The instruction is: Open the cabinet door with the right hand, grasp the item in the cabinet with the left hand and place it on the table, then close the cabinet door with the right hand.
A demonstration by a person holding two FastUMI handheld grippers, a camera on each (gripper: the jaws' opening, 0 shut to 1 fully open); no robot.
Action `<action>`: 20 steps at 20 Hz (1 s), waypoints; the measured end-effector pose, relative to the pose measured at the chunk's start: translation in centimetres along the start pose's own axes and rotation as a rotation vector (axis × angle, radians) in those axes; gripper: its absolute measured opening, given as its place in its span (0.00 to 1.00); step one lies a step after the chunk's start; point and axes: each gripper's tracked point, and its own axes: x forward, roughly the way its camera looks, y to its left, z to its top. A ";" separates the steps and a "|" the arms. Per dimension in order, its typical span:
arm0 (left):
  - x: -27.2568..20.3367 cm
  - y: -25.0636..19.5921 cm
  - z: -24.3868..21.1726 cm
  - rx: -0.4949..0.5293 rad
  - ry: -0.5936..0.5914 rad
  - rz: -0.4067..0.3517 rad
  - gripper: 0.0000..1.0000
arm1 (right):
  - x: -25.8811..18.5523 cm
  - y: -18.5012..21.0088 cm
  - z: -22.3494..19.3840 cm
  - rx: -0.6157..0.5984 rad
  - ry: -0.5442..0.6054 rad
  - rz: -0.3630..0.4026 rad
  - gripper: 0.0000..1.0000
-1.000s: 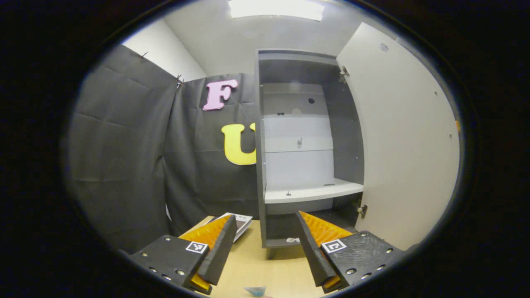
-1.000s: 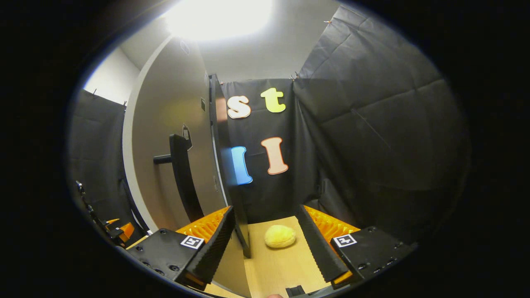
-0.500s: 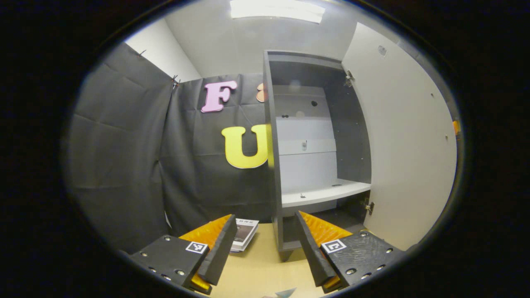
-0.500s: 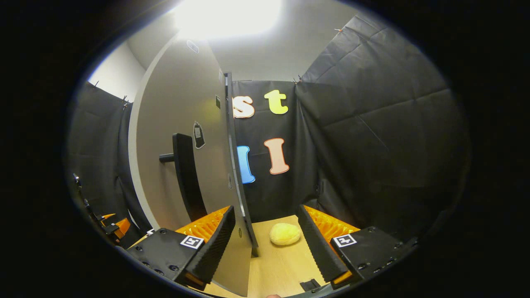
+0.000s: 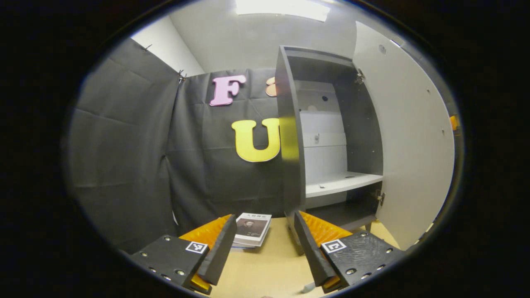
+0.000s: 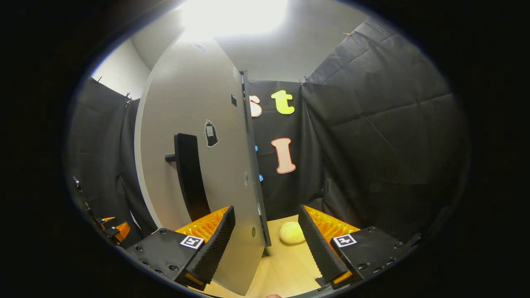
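On the tan tabletop, dark grey cabinet open, shelves bare.
Yellow round item apparently out; left gripper and right gripper both spread, empty; pale door unclosed.

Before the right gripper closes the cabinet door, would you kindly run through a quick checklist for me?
1. Cabinet door open, edge between the right gripper fingers: ok.
2. Door handle reachable, left of the gripper, ungrasped: ok.
3. Cabinet shelf holds no item: ok.
4. Yellow round item resting on the table: ok.
5. Left gripper open, holding nothing, outside the cabinet: ok.
6. Book lies left of the cabinet, away from the door: ok.
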 end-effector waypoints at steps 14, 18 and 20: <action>0.0 4.9 -1.3 0.005 0.027 0.026 0.84 | 4.1 8.8 -1.9 -0.021 0.049 0.134 0.98; 0.4 3.9 -0.6 0.012 0.027 0.017 0.84 | 3.1 7.1 -2.0 -0.050 0.037 0.126 0.97; 0.6 3.0 0.1 0.016 0.022 0.025 0.84 | 2.6 4.9 -1.9 -0.053 0.028 0.112 0.98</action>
